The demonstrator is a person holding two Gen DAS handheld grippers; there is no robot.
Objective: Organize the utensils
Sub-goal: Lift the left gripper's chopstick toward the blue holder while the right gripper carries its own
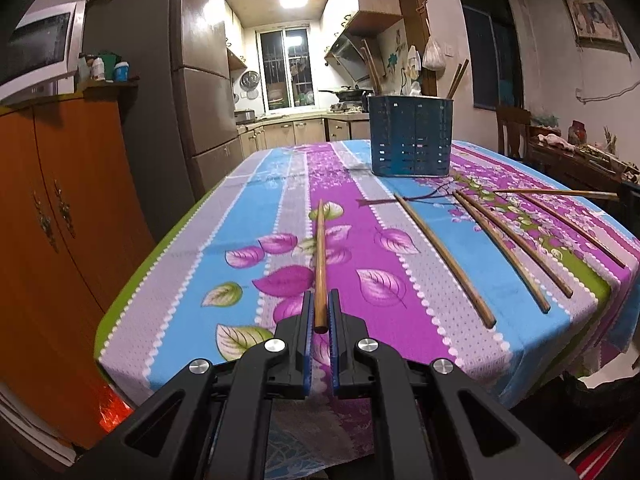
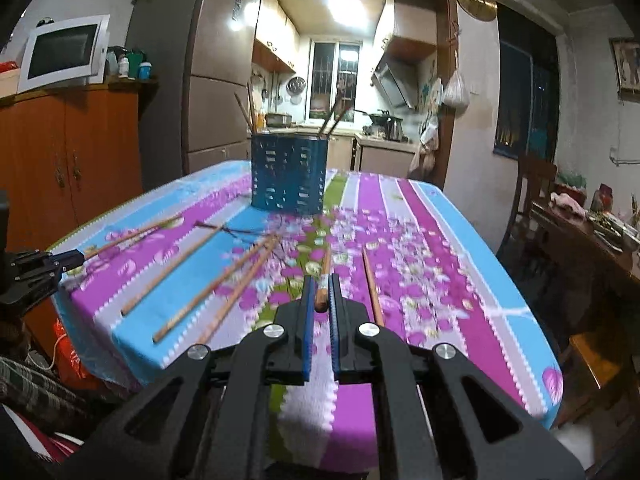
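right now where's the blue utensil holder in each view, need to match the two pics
Left wrist view: the blue utensil holder stands right of centre at the far end of the table, chopsticks poking out.
Right wrist view: the holder stands left of centre, also at the far end.
Shared landmark: the barred kitchen window behind it.

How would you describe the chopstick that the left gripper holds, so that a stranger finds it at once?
Start at the blue holder on the flowered tablecloth. Four loose chopsticks lie to its right. The held chopstick lies alone to their left, its near end between the jaws of the left gripper.
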